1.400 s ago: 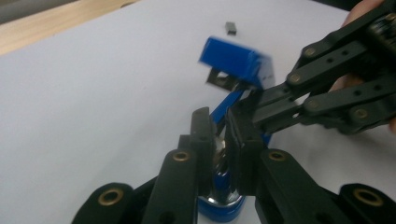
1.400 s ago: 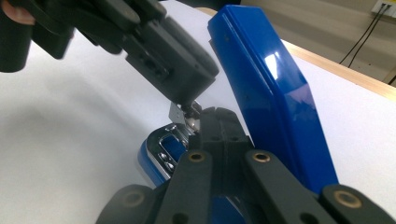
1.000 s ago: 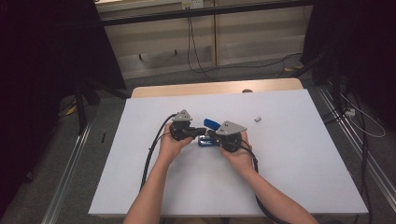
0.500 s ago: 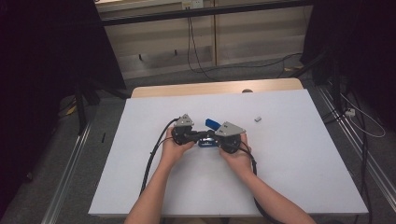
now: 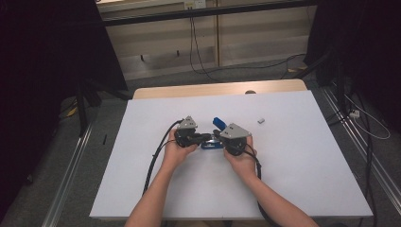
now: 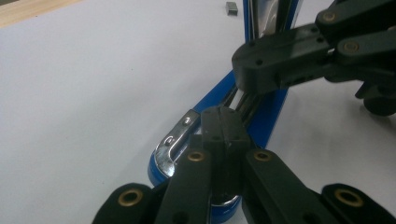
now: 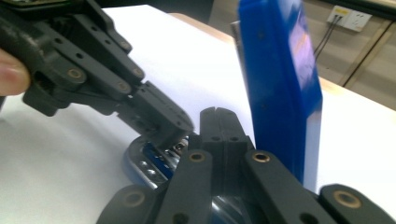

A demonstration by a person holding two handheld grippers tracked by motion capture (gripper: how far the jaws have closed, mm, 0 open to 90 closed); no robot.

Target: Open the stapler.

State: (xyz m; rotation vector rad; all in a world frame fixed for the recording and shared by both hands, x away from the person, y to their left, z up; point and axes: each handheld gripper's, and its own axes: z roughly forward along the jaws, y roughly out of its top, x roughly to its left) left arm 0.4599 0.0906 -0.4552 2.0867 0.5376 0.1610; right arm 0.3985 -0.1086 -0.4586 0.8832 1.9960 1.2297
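A blue stapler (image 5: 211,145) lies open on the white table (image 5: 293,161), its blue top arm (image 5: 218,122) swung up. Its chrome rail (image 6: 173,142) and blue base (image 6: 268,121) run away from the left gripper view. My left gripper (image 6: 223,113) is shut, tips resting on the rail near the stapler's rounded end. My right gripper (image 7: 218,113) is shut too, tips down at the chrome end (image 7: 147,163), with the raised blue arm (image 7: 280,84) just to its right. From the high view, the left gripper (image 5: 206,138) and right gripper (image 5: 220,137) meet tip to tip over the stapler.
A small grey staple block (image 5: 261,120) lies apart on the table, right of the stapler, also seen as the block (image 6: 231,6). Black cables (image 5: 153,161) trail from both grippers toward the front edge. A wooden strip (image 5: 217,89) borders the table's far side.
The left gripper has edged slightly right and toward the person, closer over the stapler. The right gripper and the stapler have hardly moved.
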